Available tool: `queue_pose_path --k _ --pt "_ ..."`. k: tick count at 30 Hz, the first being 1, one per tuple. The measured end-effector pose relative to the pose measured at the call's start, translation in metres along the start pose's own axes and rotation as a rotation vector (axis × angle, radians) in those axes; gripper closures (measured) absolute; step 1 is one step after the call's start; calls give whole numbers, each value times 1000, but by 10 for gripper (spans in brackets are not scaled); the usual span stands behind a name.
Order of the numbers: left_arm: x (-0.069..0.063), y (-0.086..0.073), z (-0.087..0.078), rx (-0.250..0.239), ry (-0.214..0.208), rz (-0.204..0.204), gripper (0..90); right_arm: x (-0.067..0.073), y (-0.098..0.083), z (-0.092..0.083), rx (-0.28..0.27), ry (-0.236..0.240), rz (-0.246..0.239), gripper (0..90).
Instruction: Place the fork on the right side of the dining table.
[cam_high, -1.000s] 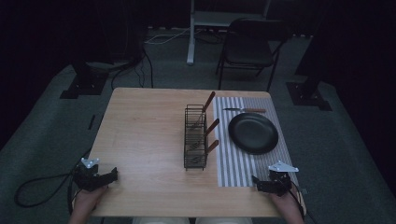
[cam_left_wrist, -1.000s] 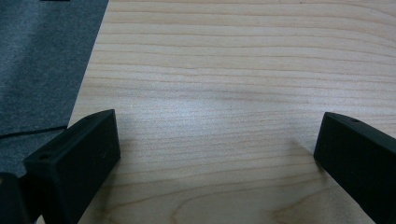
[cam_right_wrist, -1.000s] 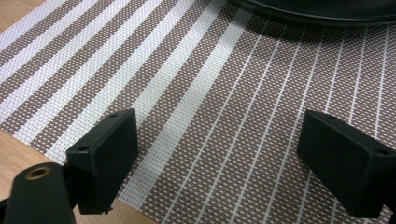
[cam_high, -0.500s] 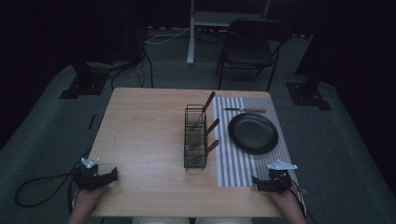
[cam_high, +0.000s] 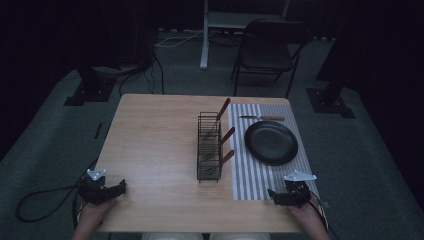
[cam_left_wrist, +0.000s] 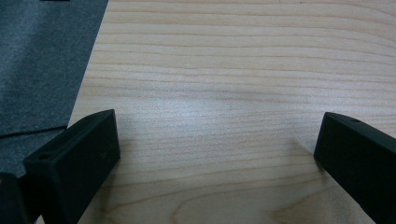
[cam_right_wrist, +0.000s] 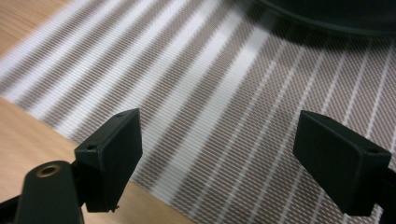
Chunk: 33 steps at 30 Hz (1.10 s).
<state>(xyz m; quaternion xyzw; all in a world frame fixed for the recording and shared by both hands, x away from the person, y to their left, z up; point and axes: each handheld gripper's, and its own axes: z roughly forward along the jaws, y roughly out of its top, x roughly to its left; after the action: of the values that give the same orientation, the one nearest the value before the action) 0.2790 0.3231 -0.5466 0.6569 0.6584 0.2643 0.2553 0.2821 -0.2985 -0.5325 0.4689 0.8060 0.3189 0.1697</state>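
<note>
A folding chair (cam_high: 267, 47) stands on the dark floor (cam_high: 60, 125) beyond the table

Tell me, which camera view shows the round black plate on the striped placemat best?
The high view: the round black plate lies whole there on the striped placemat, right of the wire rack. The right gripper view catches its dark near rim at the top edge. The left gripper view looks at bare wooden table.

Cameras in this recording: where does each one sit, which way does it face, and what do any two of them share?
High view: above the person's side, looking forward and down on the table; forearms, left gripper, right gripper.
Left gripper view: on the left gripper, facing bare wood between open jaws.
Right gripper view: on the right gripper, facing the striped placemat and black plate.
Shared: placemat and plate, high and right gripper views.
</note>
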Motion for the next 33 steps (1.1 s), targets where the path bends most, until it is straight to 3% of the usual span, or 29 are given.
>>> queue_pose_path --k 12,22,33 --pt "0 0 0 0 0 0 6 19 14 -11 -43 69 -29 174" --pt "0 0 0 1 0 0 6 43 35 -22 -110 137 -59 178" --pt "0 0 0 1 0 0 6 70 60 -31 -169 171 -100 247"
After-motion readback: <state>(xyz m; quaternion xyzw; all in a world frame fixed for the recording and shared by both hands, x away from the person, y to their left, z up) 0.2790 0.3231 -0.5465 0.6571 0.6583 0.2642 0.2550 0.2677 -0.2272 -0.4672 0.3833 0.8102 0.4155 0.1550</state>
